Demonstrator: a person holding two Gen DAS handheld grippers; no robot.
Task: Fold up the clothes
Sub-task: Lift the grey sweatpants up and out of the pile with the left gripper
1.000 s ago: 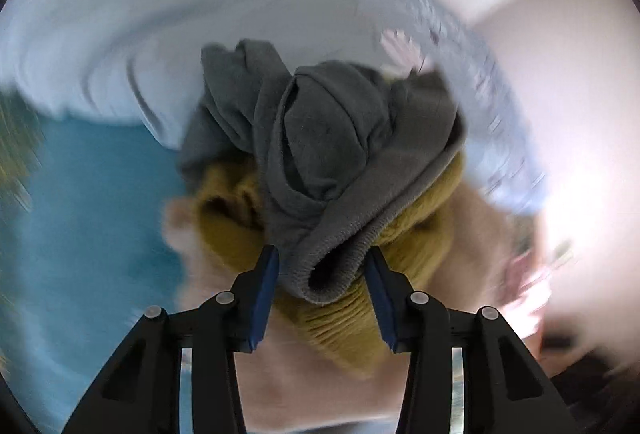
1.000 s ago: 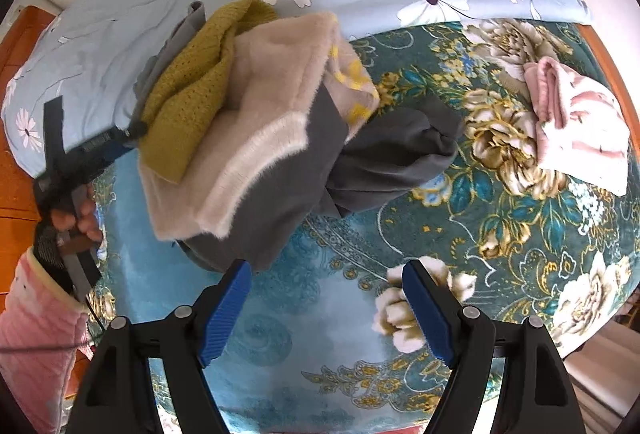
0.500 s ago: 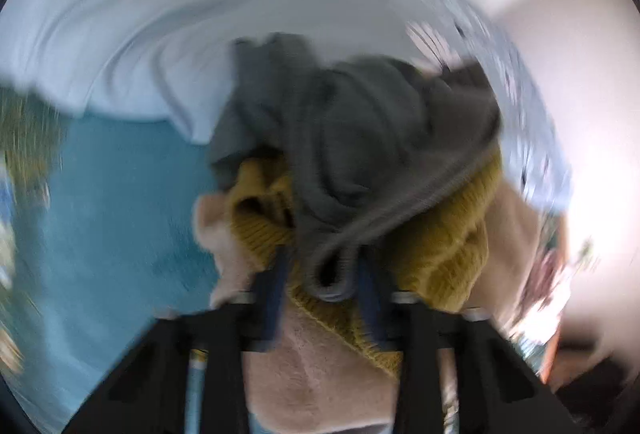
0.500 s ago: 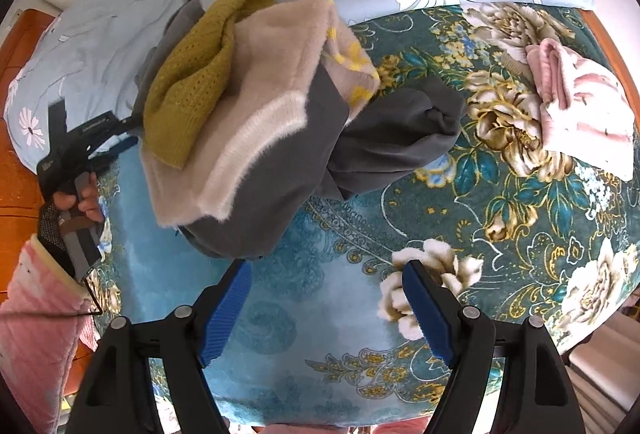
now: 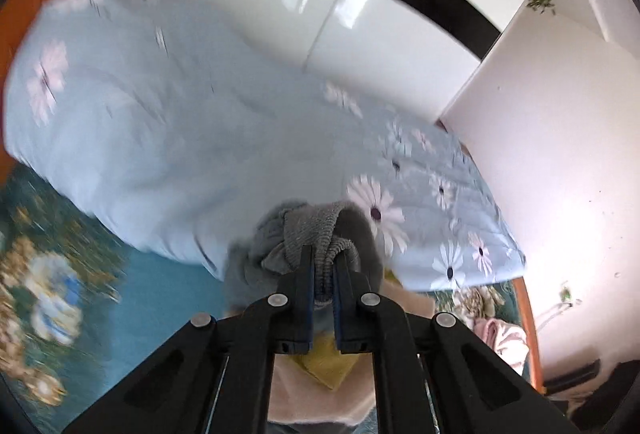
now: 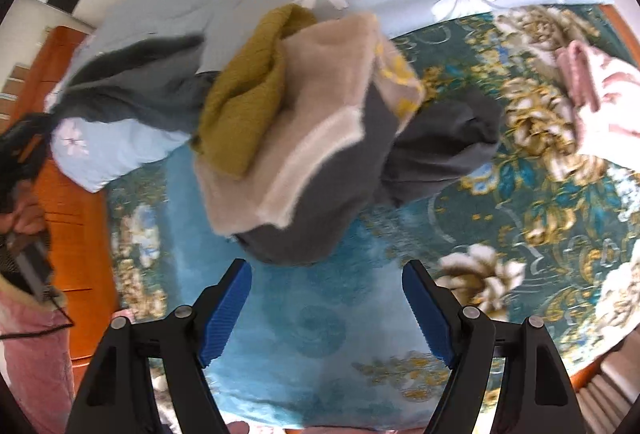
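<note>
One floral teal bedspread (image 6: 320,334), blue daisy quilt (image 5: 160,138), white wardrobe (image 5: 360,34).

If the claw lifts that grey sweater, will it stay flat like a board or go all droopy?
Probably droopy: the grey sweater already stretches in a soft sagging band toward the left gripper, whose jaws bunch its ribbed edge. It looks tangled with the mustard knit and beige fleece, so those may drag along.

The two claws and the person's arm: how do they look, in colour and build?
Left claw and right claw are alike: matte black angular plastic linkages with silver round rivets, and fingers lined with ribbed blue pads. The person's arm wears a fuzzy pink sleeve; a thin black cable runs beside it.
</note>
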